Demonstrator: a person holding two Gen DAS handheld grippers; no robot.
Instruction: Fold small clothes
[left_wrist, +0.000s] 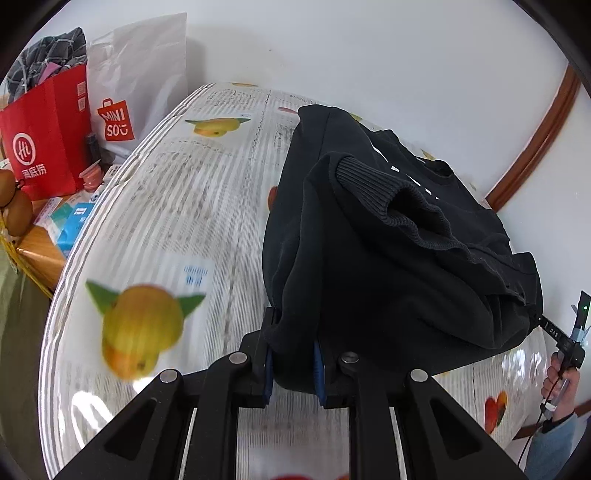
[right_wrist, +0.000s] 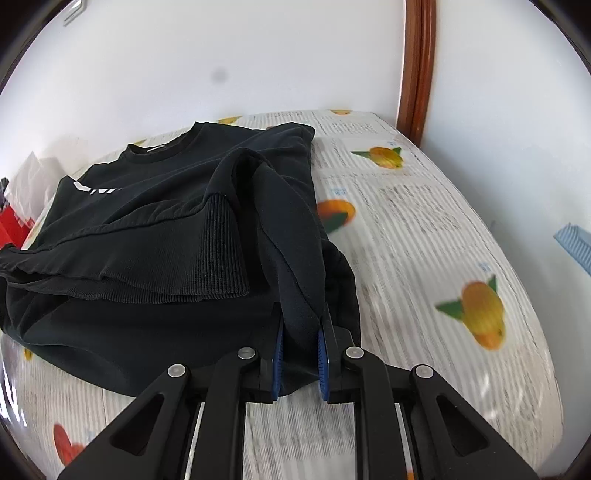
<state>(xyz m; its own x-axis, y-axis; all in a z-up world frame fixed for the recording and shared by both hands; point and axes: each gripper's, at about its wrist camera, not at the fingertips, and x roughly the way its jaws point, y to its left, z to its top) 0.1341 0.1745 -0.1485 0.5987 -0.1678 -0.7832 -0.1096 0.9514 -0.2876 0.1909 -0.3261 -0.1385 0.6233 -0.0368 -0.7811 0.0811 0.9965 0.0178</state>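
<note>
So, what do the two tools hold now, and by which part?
Both hold the black cotton sweatshirt by its near edge: left tool at one bunched corner, right tool at the other.

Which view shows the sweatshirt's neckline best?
The right wrist view: the black sweatshirt lies spread out, its neckline in plain sight. The left wrist view shows only part of the collar beyond a bunched cuff.

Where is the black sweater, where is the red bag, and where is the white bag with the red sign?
black sweater (left_wrist: 388, 280): left wrist view, on its front body fabric.
red bag (left_wrist: 48, 147): left wrist view, on its front panel beside the logo.
white bag (left_wrist: 144, 70): left wrist view, on its plain upper side.
</note>
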